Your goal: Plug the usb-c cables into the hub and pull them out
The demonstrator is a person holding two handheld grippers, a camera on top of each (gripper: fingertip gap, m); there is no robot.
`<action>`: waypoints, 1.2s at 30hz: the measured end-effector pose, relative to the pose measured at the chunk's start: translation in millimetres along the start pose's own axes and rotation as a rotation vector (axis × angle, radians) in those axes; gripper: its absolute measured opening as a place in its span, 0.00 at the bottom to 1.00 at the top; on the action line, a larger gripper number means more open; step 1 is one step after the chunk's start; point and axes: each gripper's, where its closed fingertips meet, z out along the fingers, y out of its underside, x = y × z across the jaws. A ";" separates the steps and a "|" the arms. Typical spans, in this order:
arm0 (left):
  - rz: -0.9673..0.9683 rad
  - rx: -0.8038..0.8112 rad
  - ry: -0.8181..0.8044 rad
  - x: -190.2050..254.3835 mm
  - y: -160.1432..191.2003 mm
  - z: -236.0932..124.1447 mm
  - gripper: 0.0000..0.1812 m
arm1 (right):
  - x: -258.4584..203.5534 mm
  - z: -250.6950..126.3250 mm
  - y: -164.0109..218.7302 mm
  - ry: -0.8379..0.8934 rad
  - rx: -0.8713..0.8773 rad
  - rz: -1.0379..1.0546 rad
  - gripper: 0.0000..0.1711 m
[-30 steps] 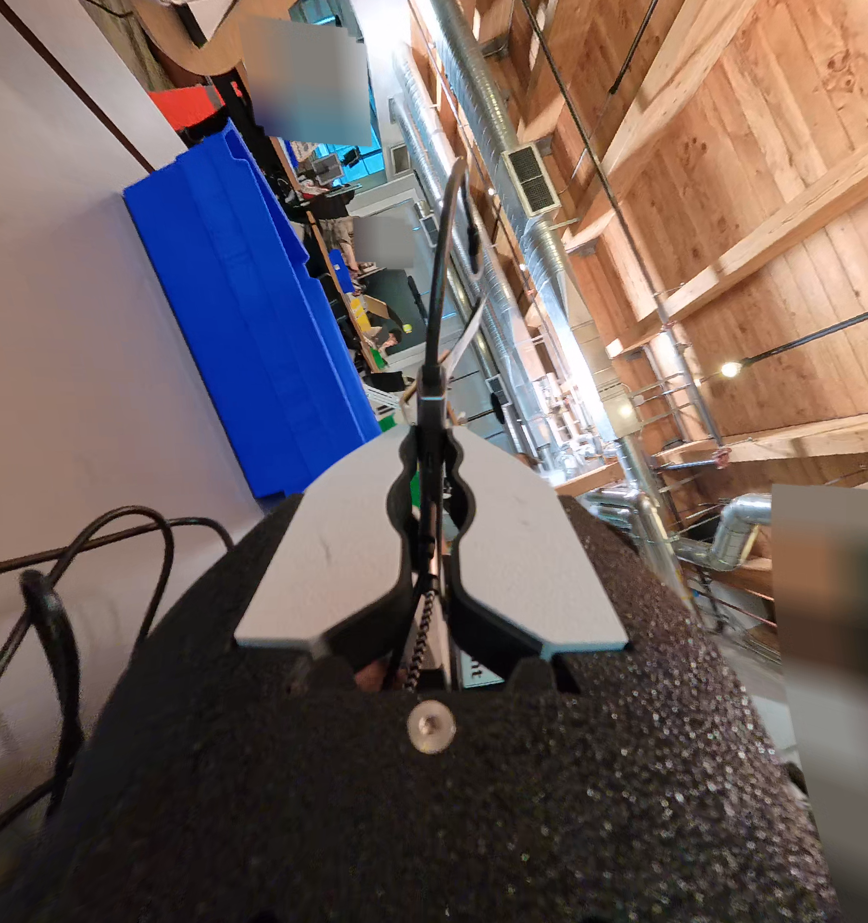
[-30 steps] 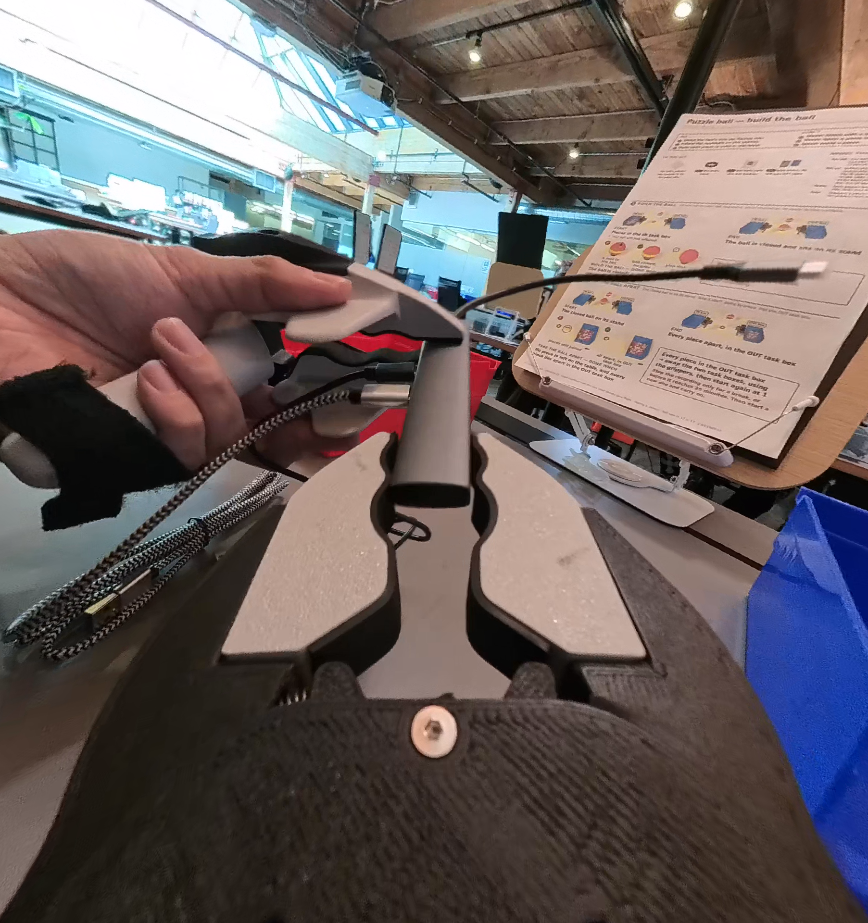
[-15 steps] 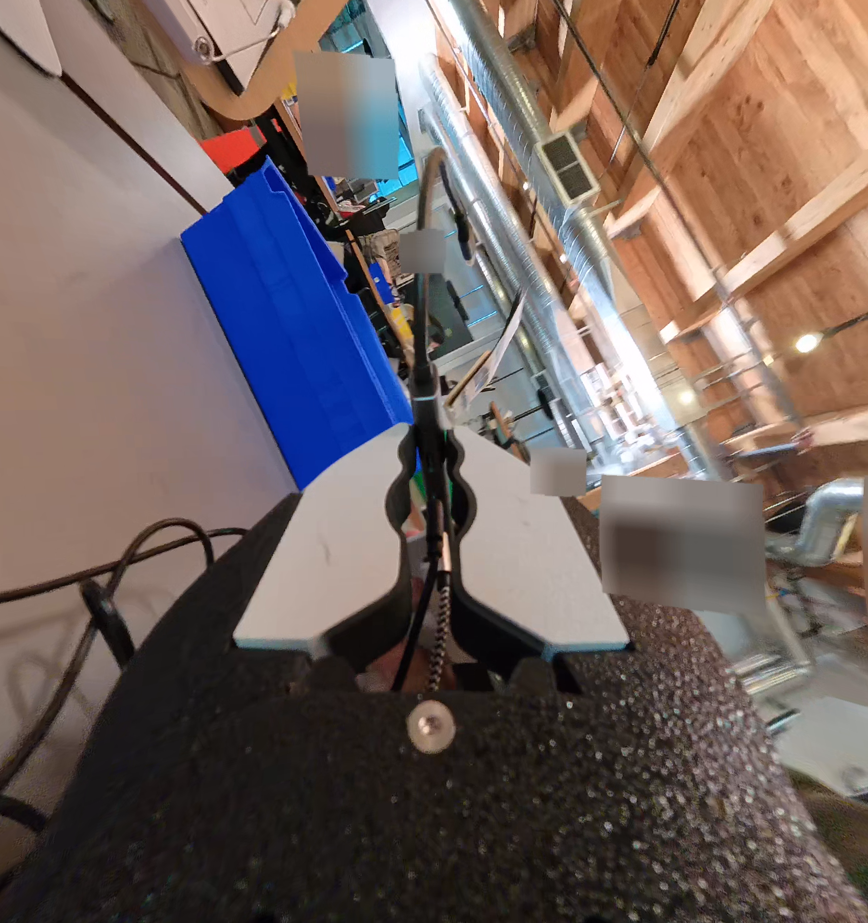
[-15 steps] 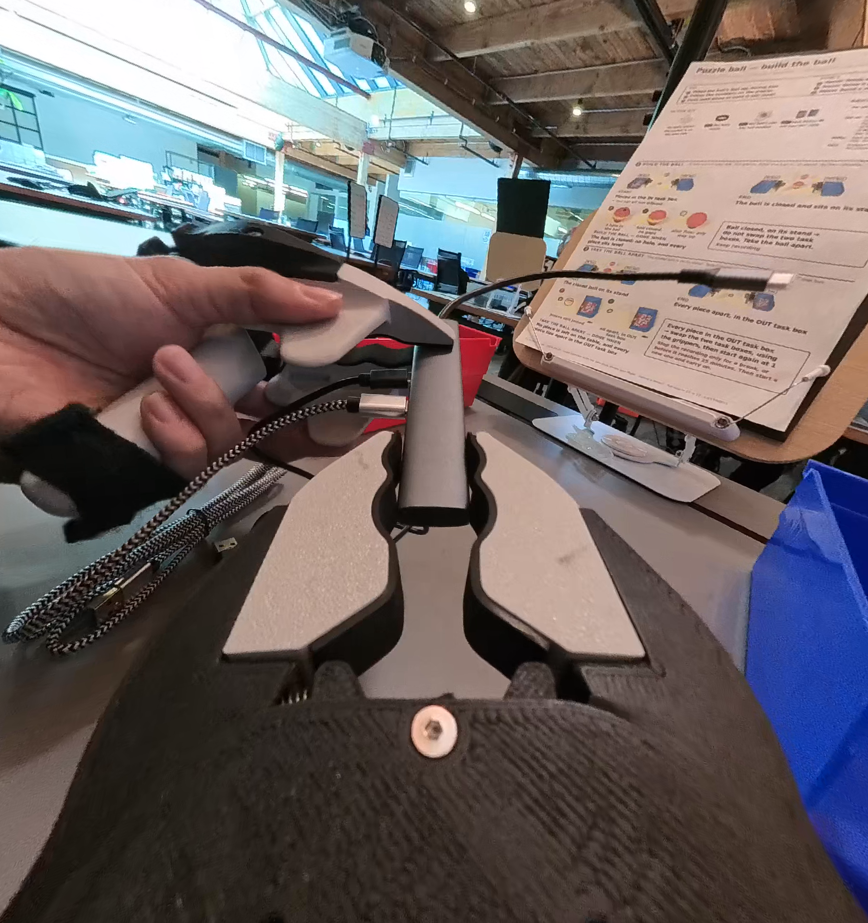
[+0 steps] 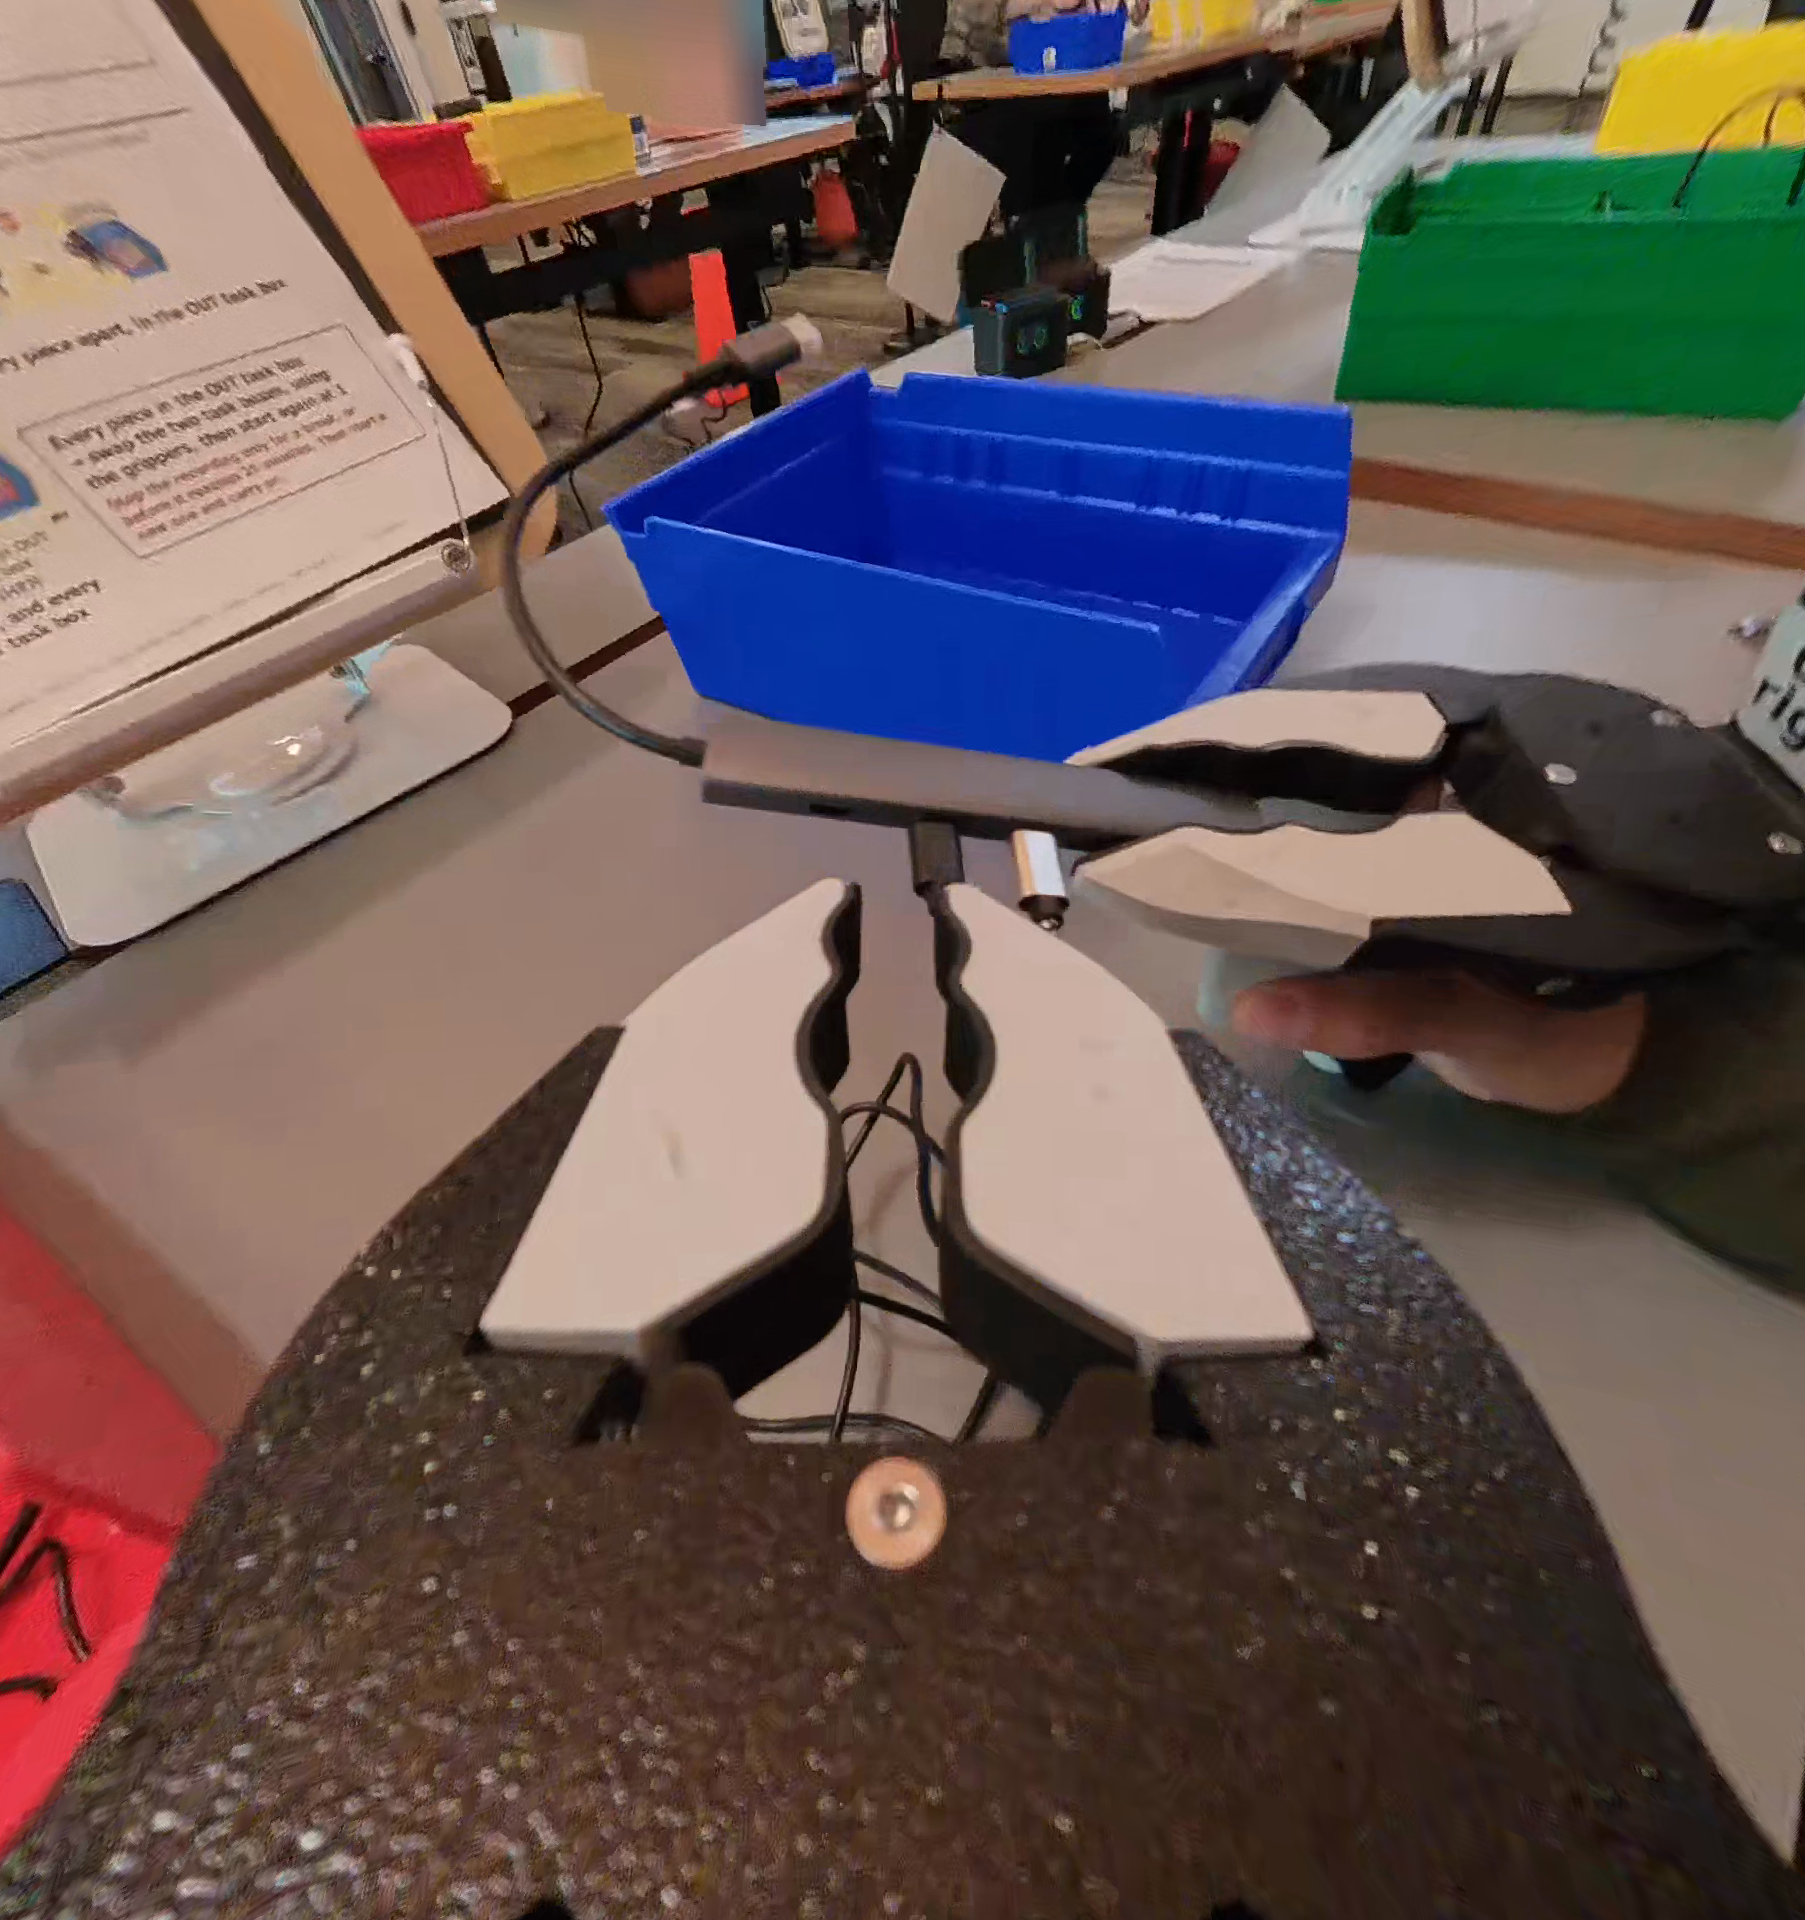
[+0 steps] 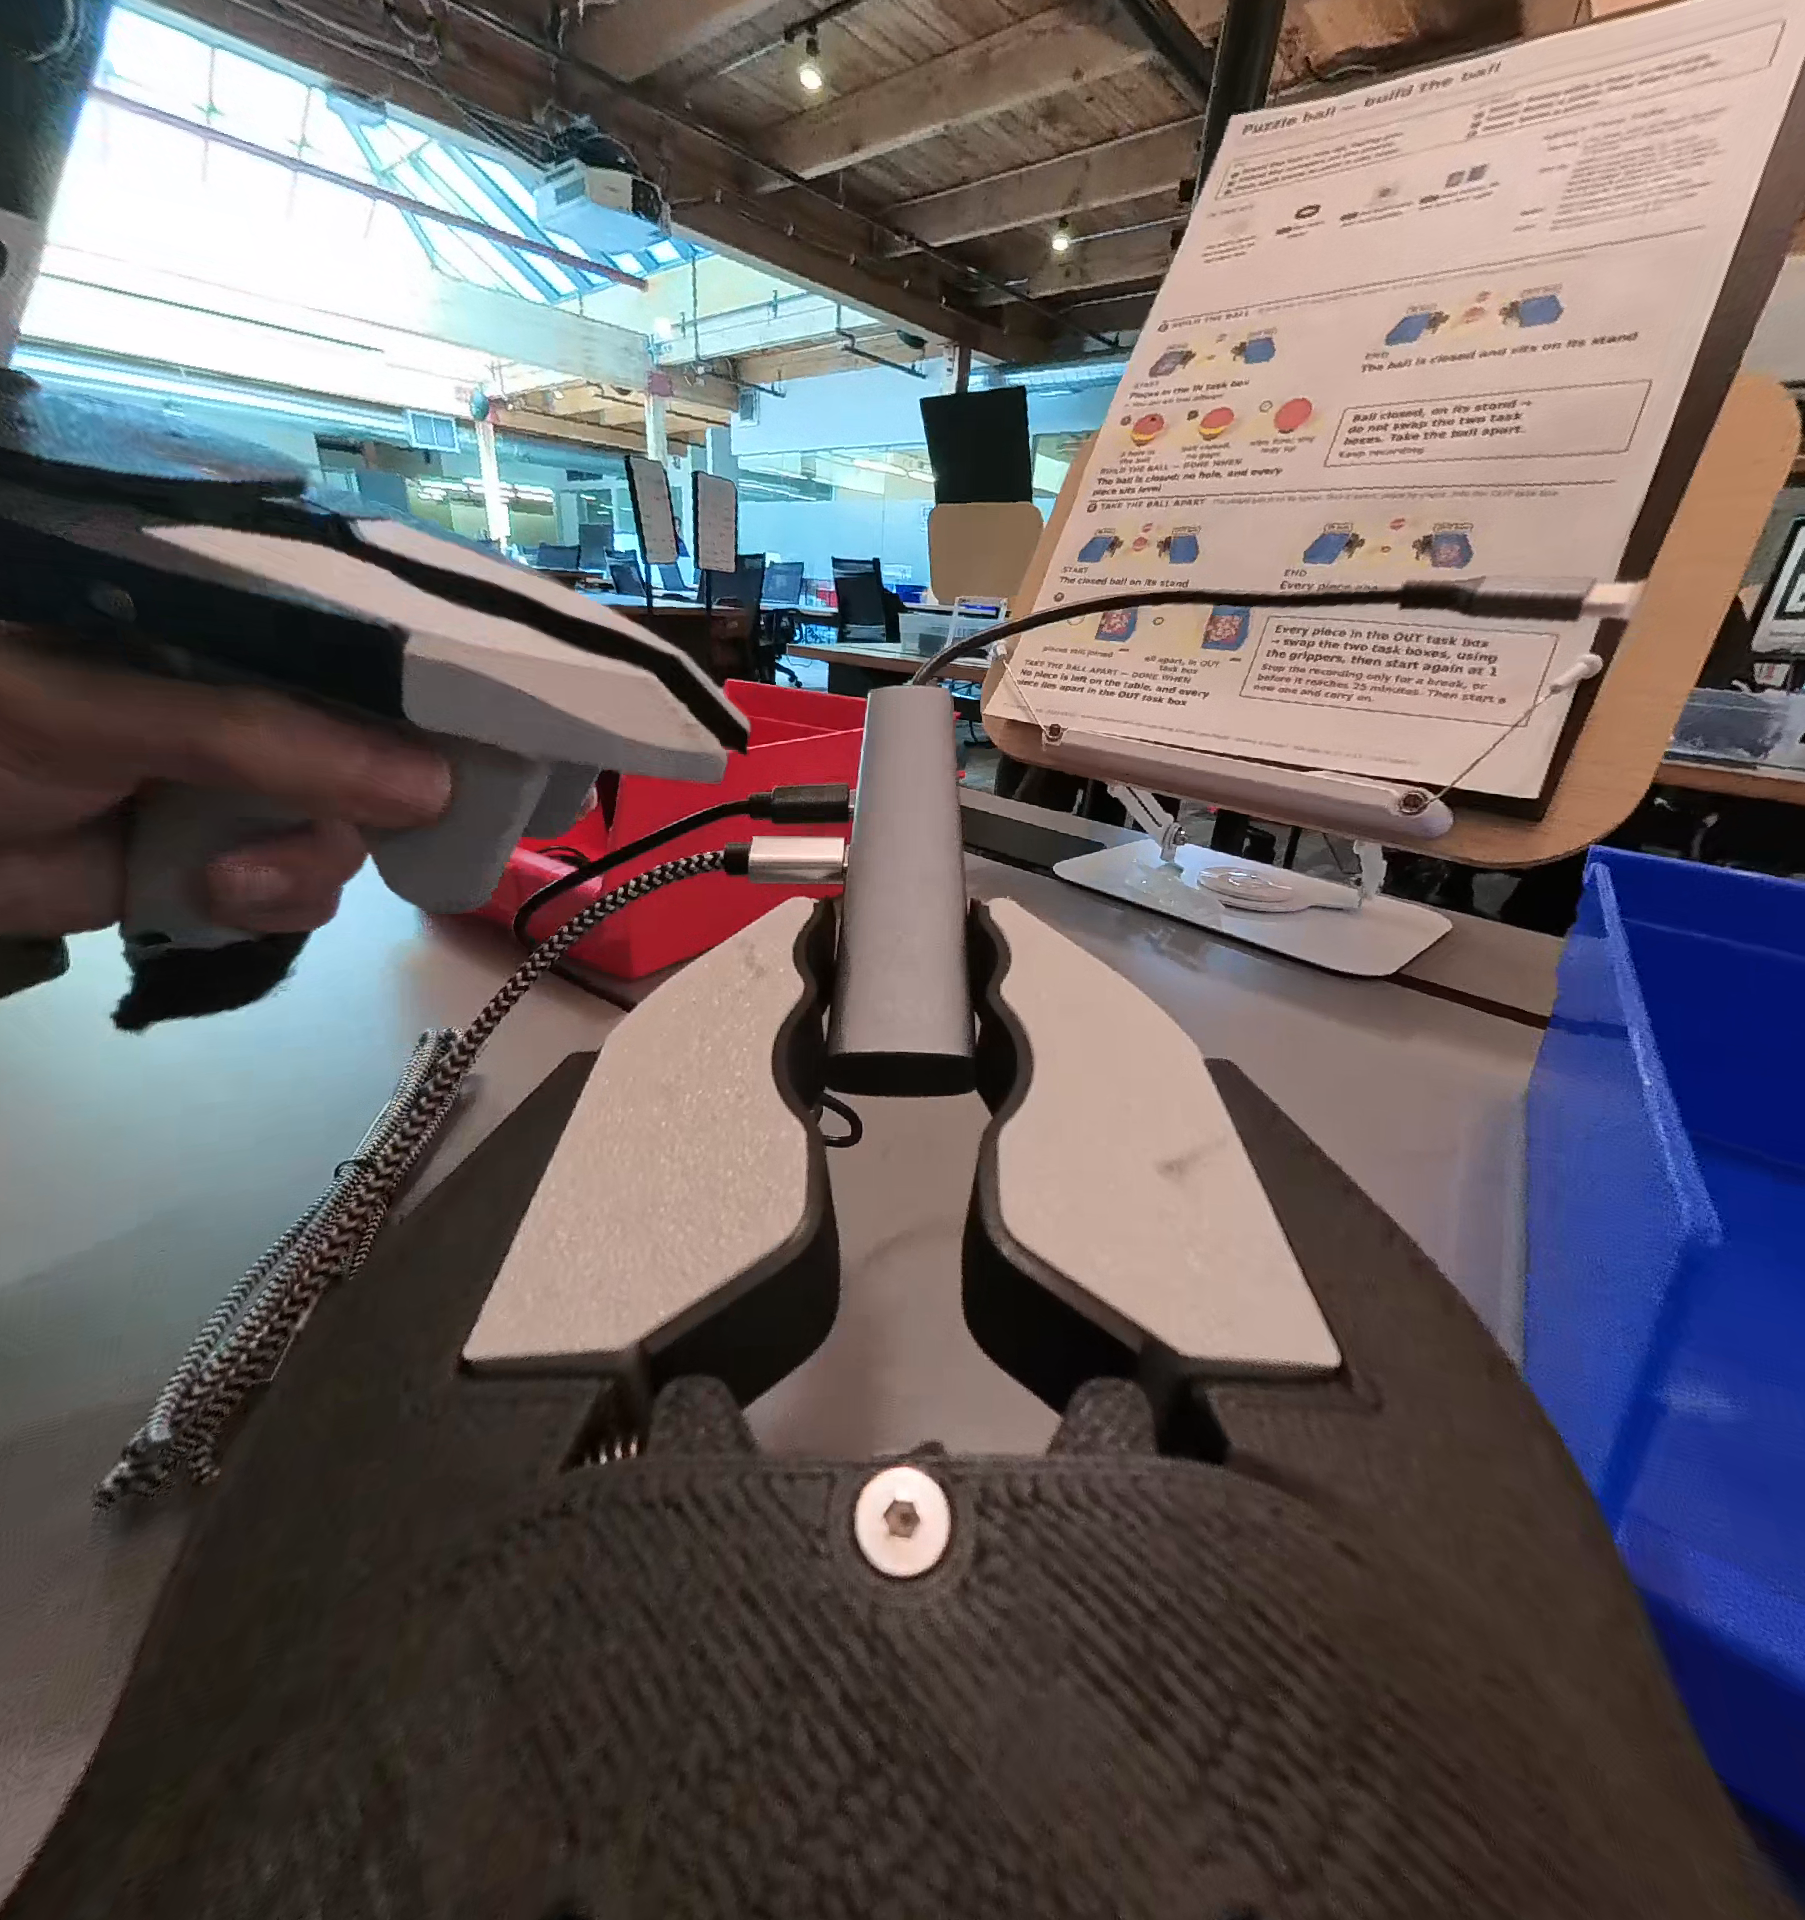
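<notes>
My right gripper [image 6: 903, 935] is shut on a grey hub [image 6: 903, 831] and holds it above the table. It also shows in the left wrist view [image 5: 1085, 821], gripping the hub [image 5: 877, 774] by one end. A black usb-c plug [image 5: 936, 852] and a silver plug [image 5: 1038, 868] on a braided cable [image 6: 358, 1195] sit in the hub's side. My left gripper [image 5: 898, 899] is slightly open just below the black plug. The black cable runs down between its fingers untouched. The hub's own lead ends in a free plug [image 6: 1500, 600] in the air.
A blue bin [image 5: 929, 623] stands behind the hub, to the right in the right wrist view [image 6: 1708, 1143]. A red bin [image 6: 690, 852] sits at the left. An instruction board on a stand [image 6: 1397, 416] is at the back. A green bin [image 5: 1604, 291] is farther off. Some 6 cm of space lies between my two pairs of fingers.
My left gripper was shut on the black cable and pointed upward. It has opened, let the cable go, swung level and drawn back from the hub. The right gripper still holds the hub.
</notes>
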 end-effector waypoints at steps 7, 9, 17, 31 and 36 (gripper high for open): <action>0.106 -0.053 -0.025 7.6 7.5 8.5 0.05 | -3.9 0.6 0.2 -0.014 -0.003 -0.021 0.15; 0.116 -0.064 -0.035 6.9 9.1 8.8 0.05 | -4.2 0.8 0.5 -0.013 -0.006 -0.026 0.15; 0.261 -0.070 -0.130 4.5 11.4 12.2 0.04 | -3.1 1.7 4.5 -0.074 -0.039 0.017 0.15; 0.202 0.029 -0.117 3.1 6.4 12.3 0.04 | -5.1 3.1 8.5 -0.081 -0.069 -0.012 0.16; 0.210 0.012 -0.116 3.1 11.2 15.5 0.04 | -4.1 2.3 7.5 -0.065 -0.061 -0.024 0.16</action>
